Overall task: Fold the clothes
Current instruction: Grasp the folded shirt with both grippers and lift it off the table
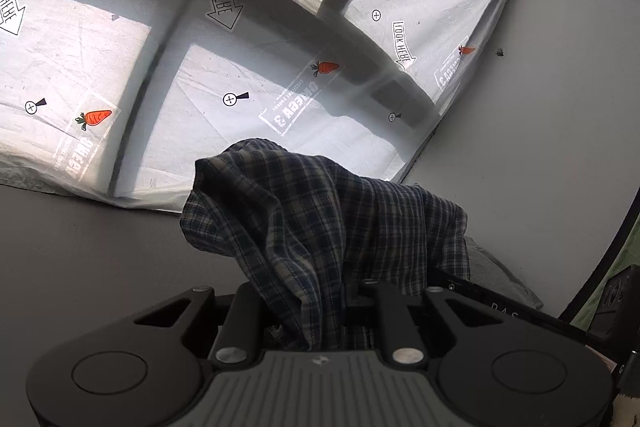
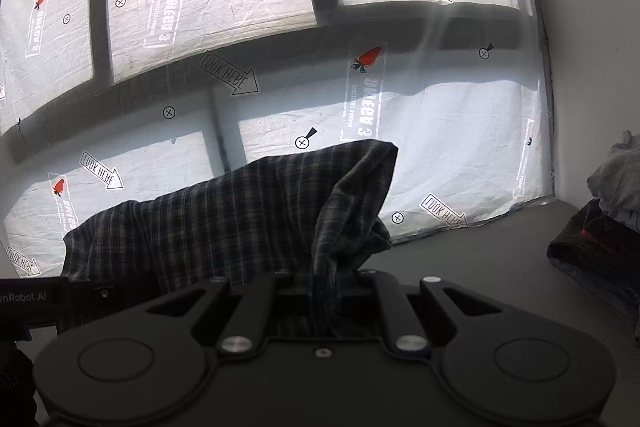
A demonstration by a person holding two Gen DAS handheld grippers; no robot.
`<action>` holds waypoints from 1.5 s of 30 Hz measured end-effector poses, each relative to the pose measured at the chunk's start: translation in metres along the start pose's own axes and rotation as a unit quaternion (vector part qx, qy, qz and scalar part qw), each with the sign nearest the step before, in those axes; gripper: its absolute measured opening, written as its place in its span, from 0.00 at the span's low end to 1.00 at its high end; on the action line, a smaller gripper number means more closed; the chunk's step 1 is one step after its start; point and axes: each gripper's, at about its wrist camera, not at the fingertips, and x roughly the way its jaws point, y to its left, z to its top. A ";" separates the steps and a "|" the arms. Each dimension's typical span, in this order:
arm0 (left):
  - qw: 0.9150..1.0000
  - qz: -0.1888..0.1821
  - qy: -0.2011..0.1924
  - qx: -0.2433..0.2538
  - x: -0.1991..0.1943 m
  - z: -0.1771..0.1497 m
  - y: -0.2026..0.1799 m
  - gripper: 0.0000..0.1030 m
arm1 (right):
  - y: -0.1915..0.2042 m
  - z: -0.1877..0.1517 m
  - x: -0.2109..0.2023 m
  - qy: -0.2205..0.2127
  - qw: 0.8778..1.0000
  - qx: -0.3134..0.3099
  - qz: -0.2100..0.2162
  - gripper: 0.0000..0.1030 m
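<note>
Plaid shirt (image 1: 320, 223) is what's being handled here, dark blue checks with tan lines. In the left wrist view it bunches up right in front of the left gripper (image 1: 312, 307); the jaws are clamped on a gathered fold of it, and the cloth rises out of them into a rumpled hump that droops off to the right; it's held up off the grey table (image 1: 80, 247). Behind it is a window covered with white sheeting (image 1: 248, 131) printed with carrots, "LOOK HERE" arrows and little crosshair marks; a plain white wall (image 1: 540, 115) sits to the right. Low on the right edge a bit of the other gripper's black body pokes in, just beside the shirt; a grey cloth (image 1: 496, 275) lies on the table behind it.

Right wrist view: same deal on the other side; the right gripper (image 2: 332, 287) has its jaws clamped on a twisted fold of the shirt (image 2: 224, 219); from there the fabric stretches left in a wide hanging band toward the other gripper's black body at the left edge. Same printed sheeting fills the background; off to the right on the table there's a pile of clothes (image 2: 600, 227), dark stuff low and a light grey piece on top, well apart from the shirt.
</note>
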 end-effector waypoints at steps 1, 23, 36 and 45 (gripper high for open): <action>1.000 -0.006 0.002 0.002 0.001 -0.001 -0.006 0.18 | -0.004 0.002 -0.007 -0.001 1.000 0.000 -0.009 0.10; 0.992 -0.116 -0.033 0.020 0.221 -0.043 -0.316 0.18 | -0.318 0.085 -0.094 -0.130 0.987 -0.058 -0.077 0.10; 0.982 -0.178 -0.049 0.035 0.358 -0.031 -0.474 0.19 | -0.465 0.177 -0.111 -0.192 0.952 -0.156 -0.179 0.11; 0.997 -0.075 0.005 0.036 0.436 -0.055 -0.452 0.23 | -0.508 0.175 -0.028 -0.106 0.960 -0.205 -0.159 0.12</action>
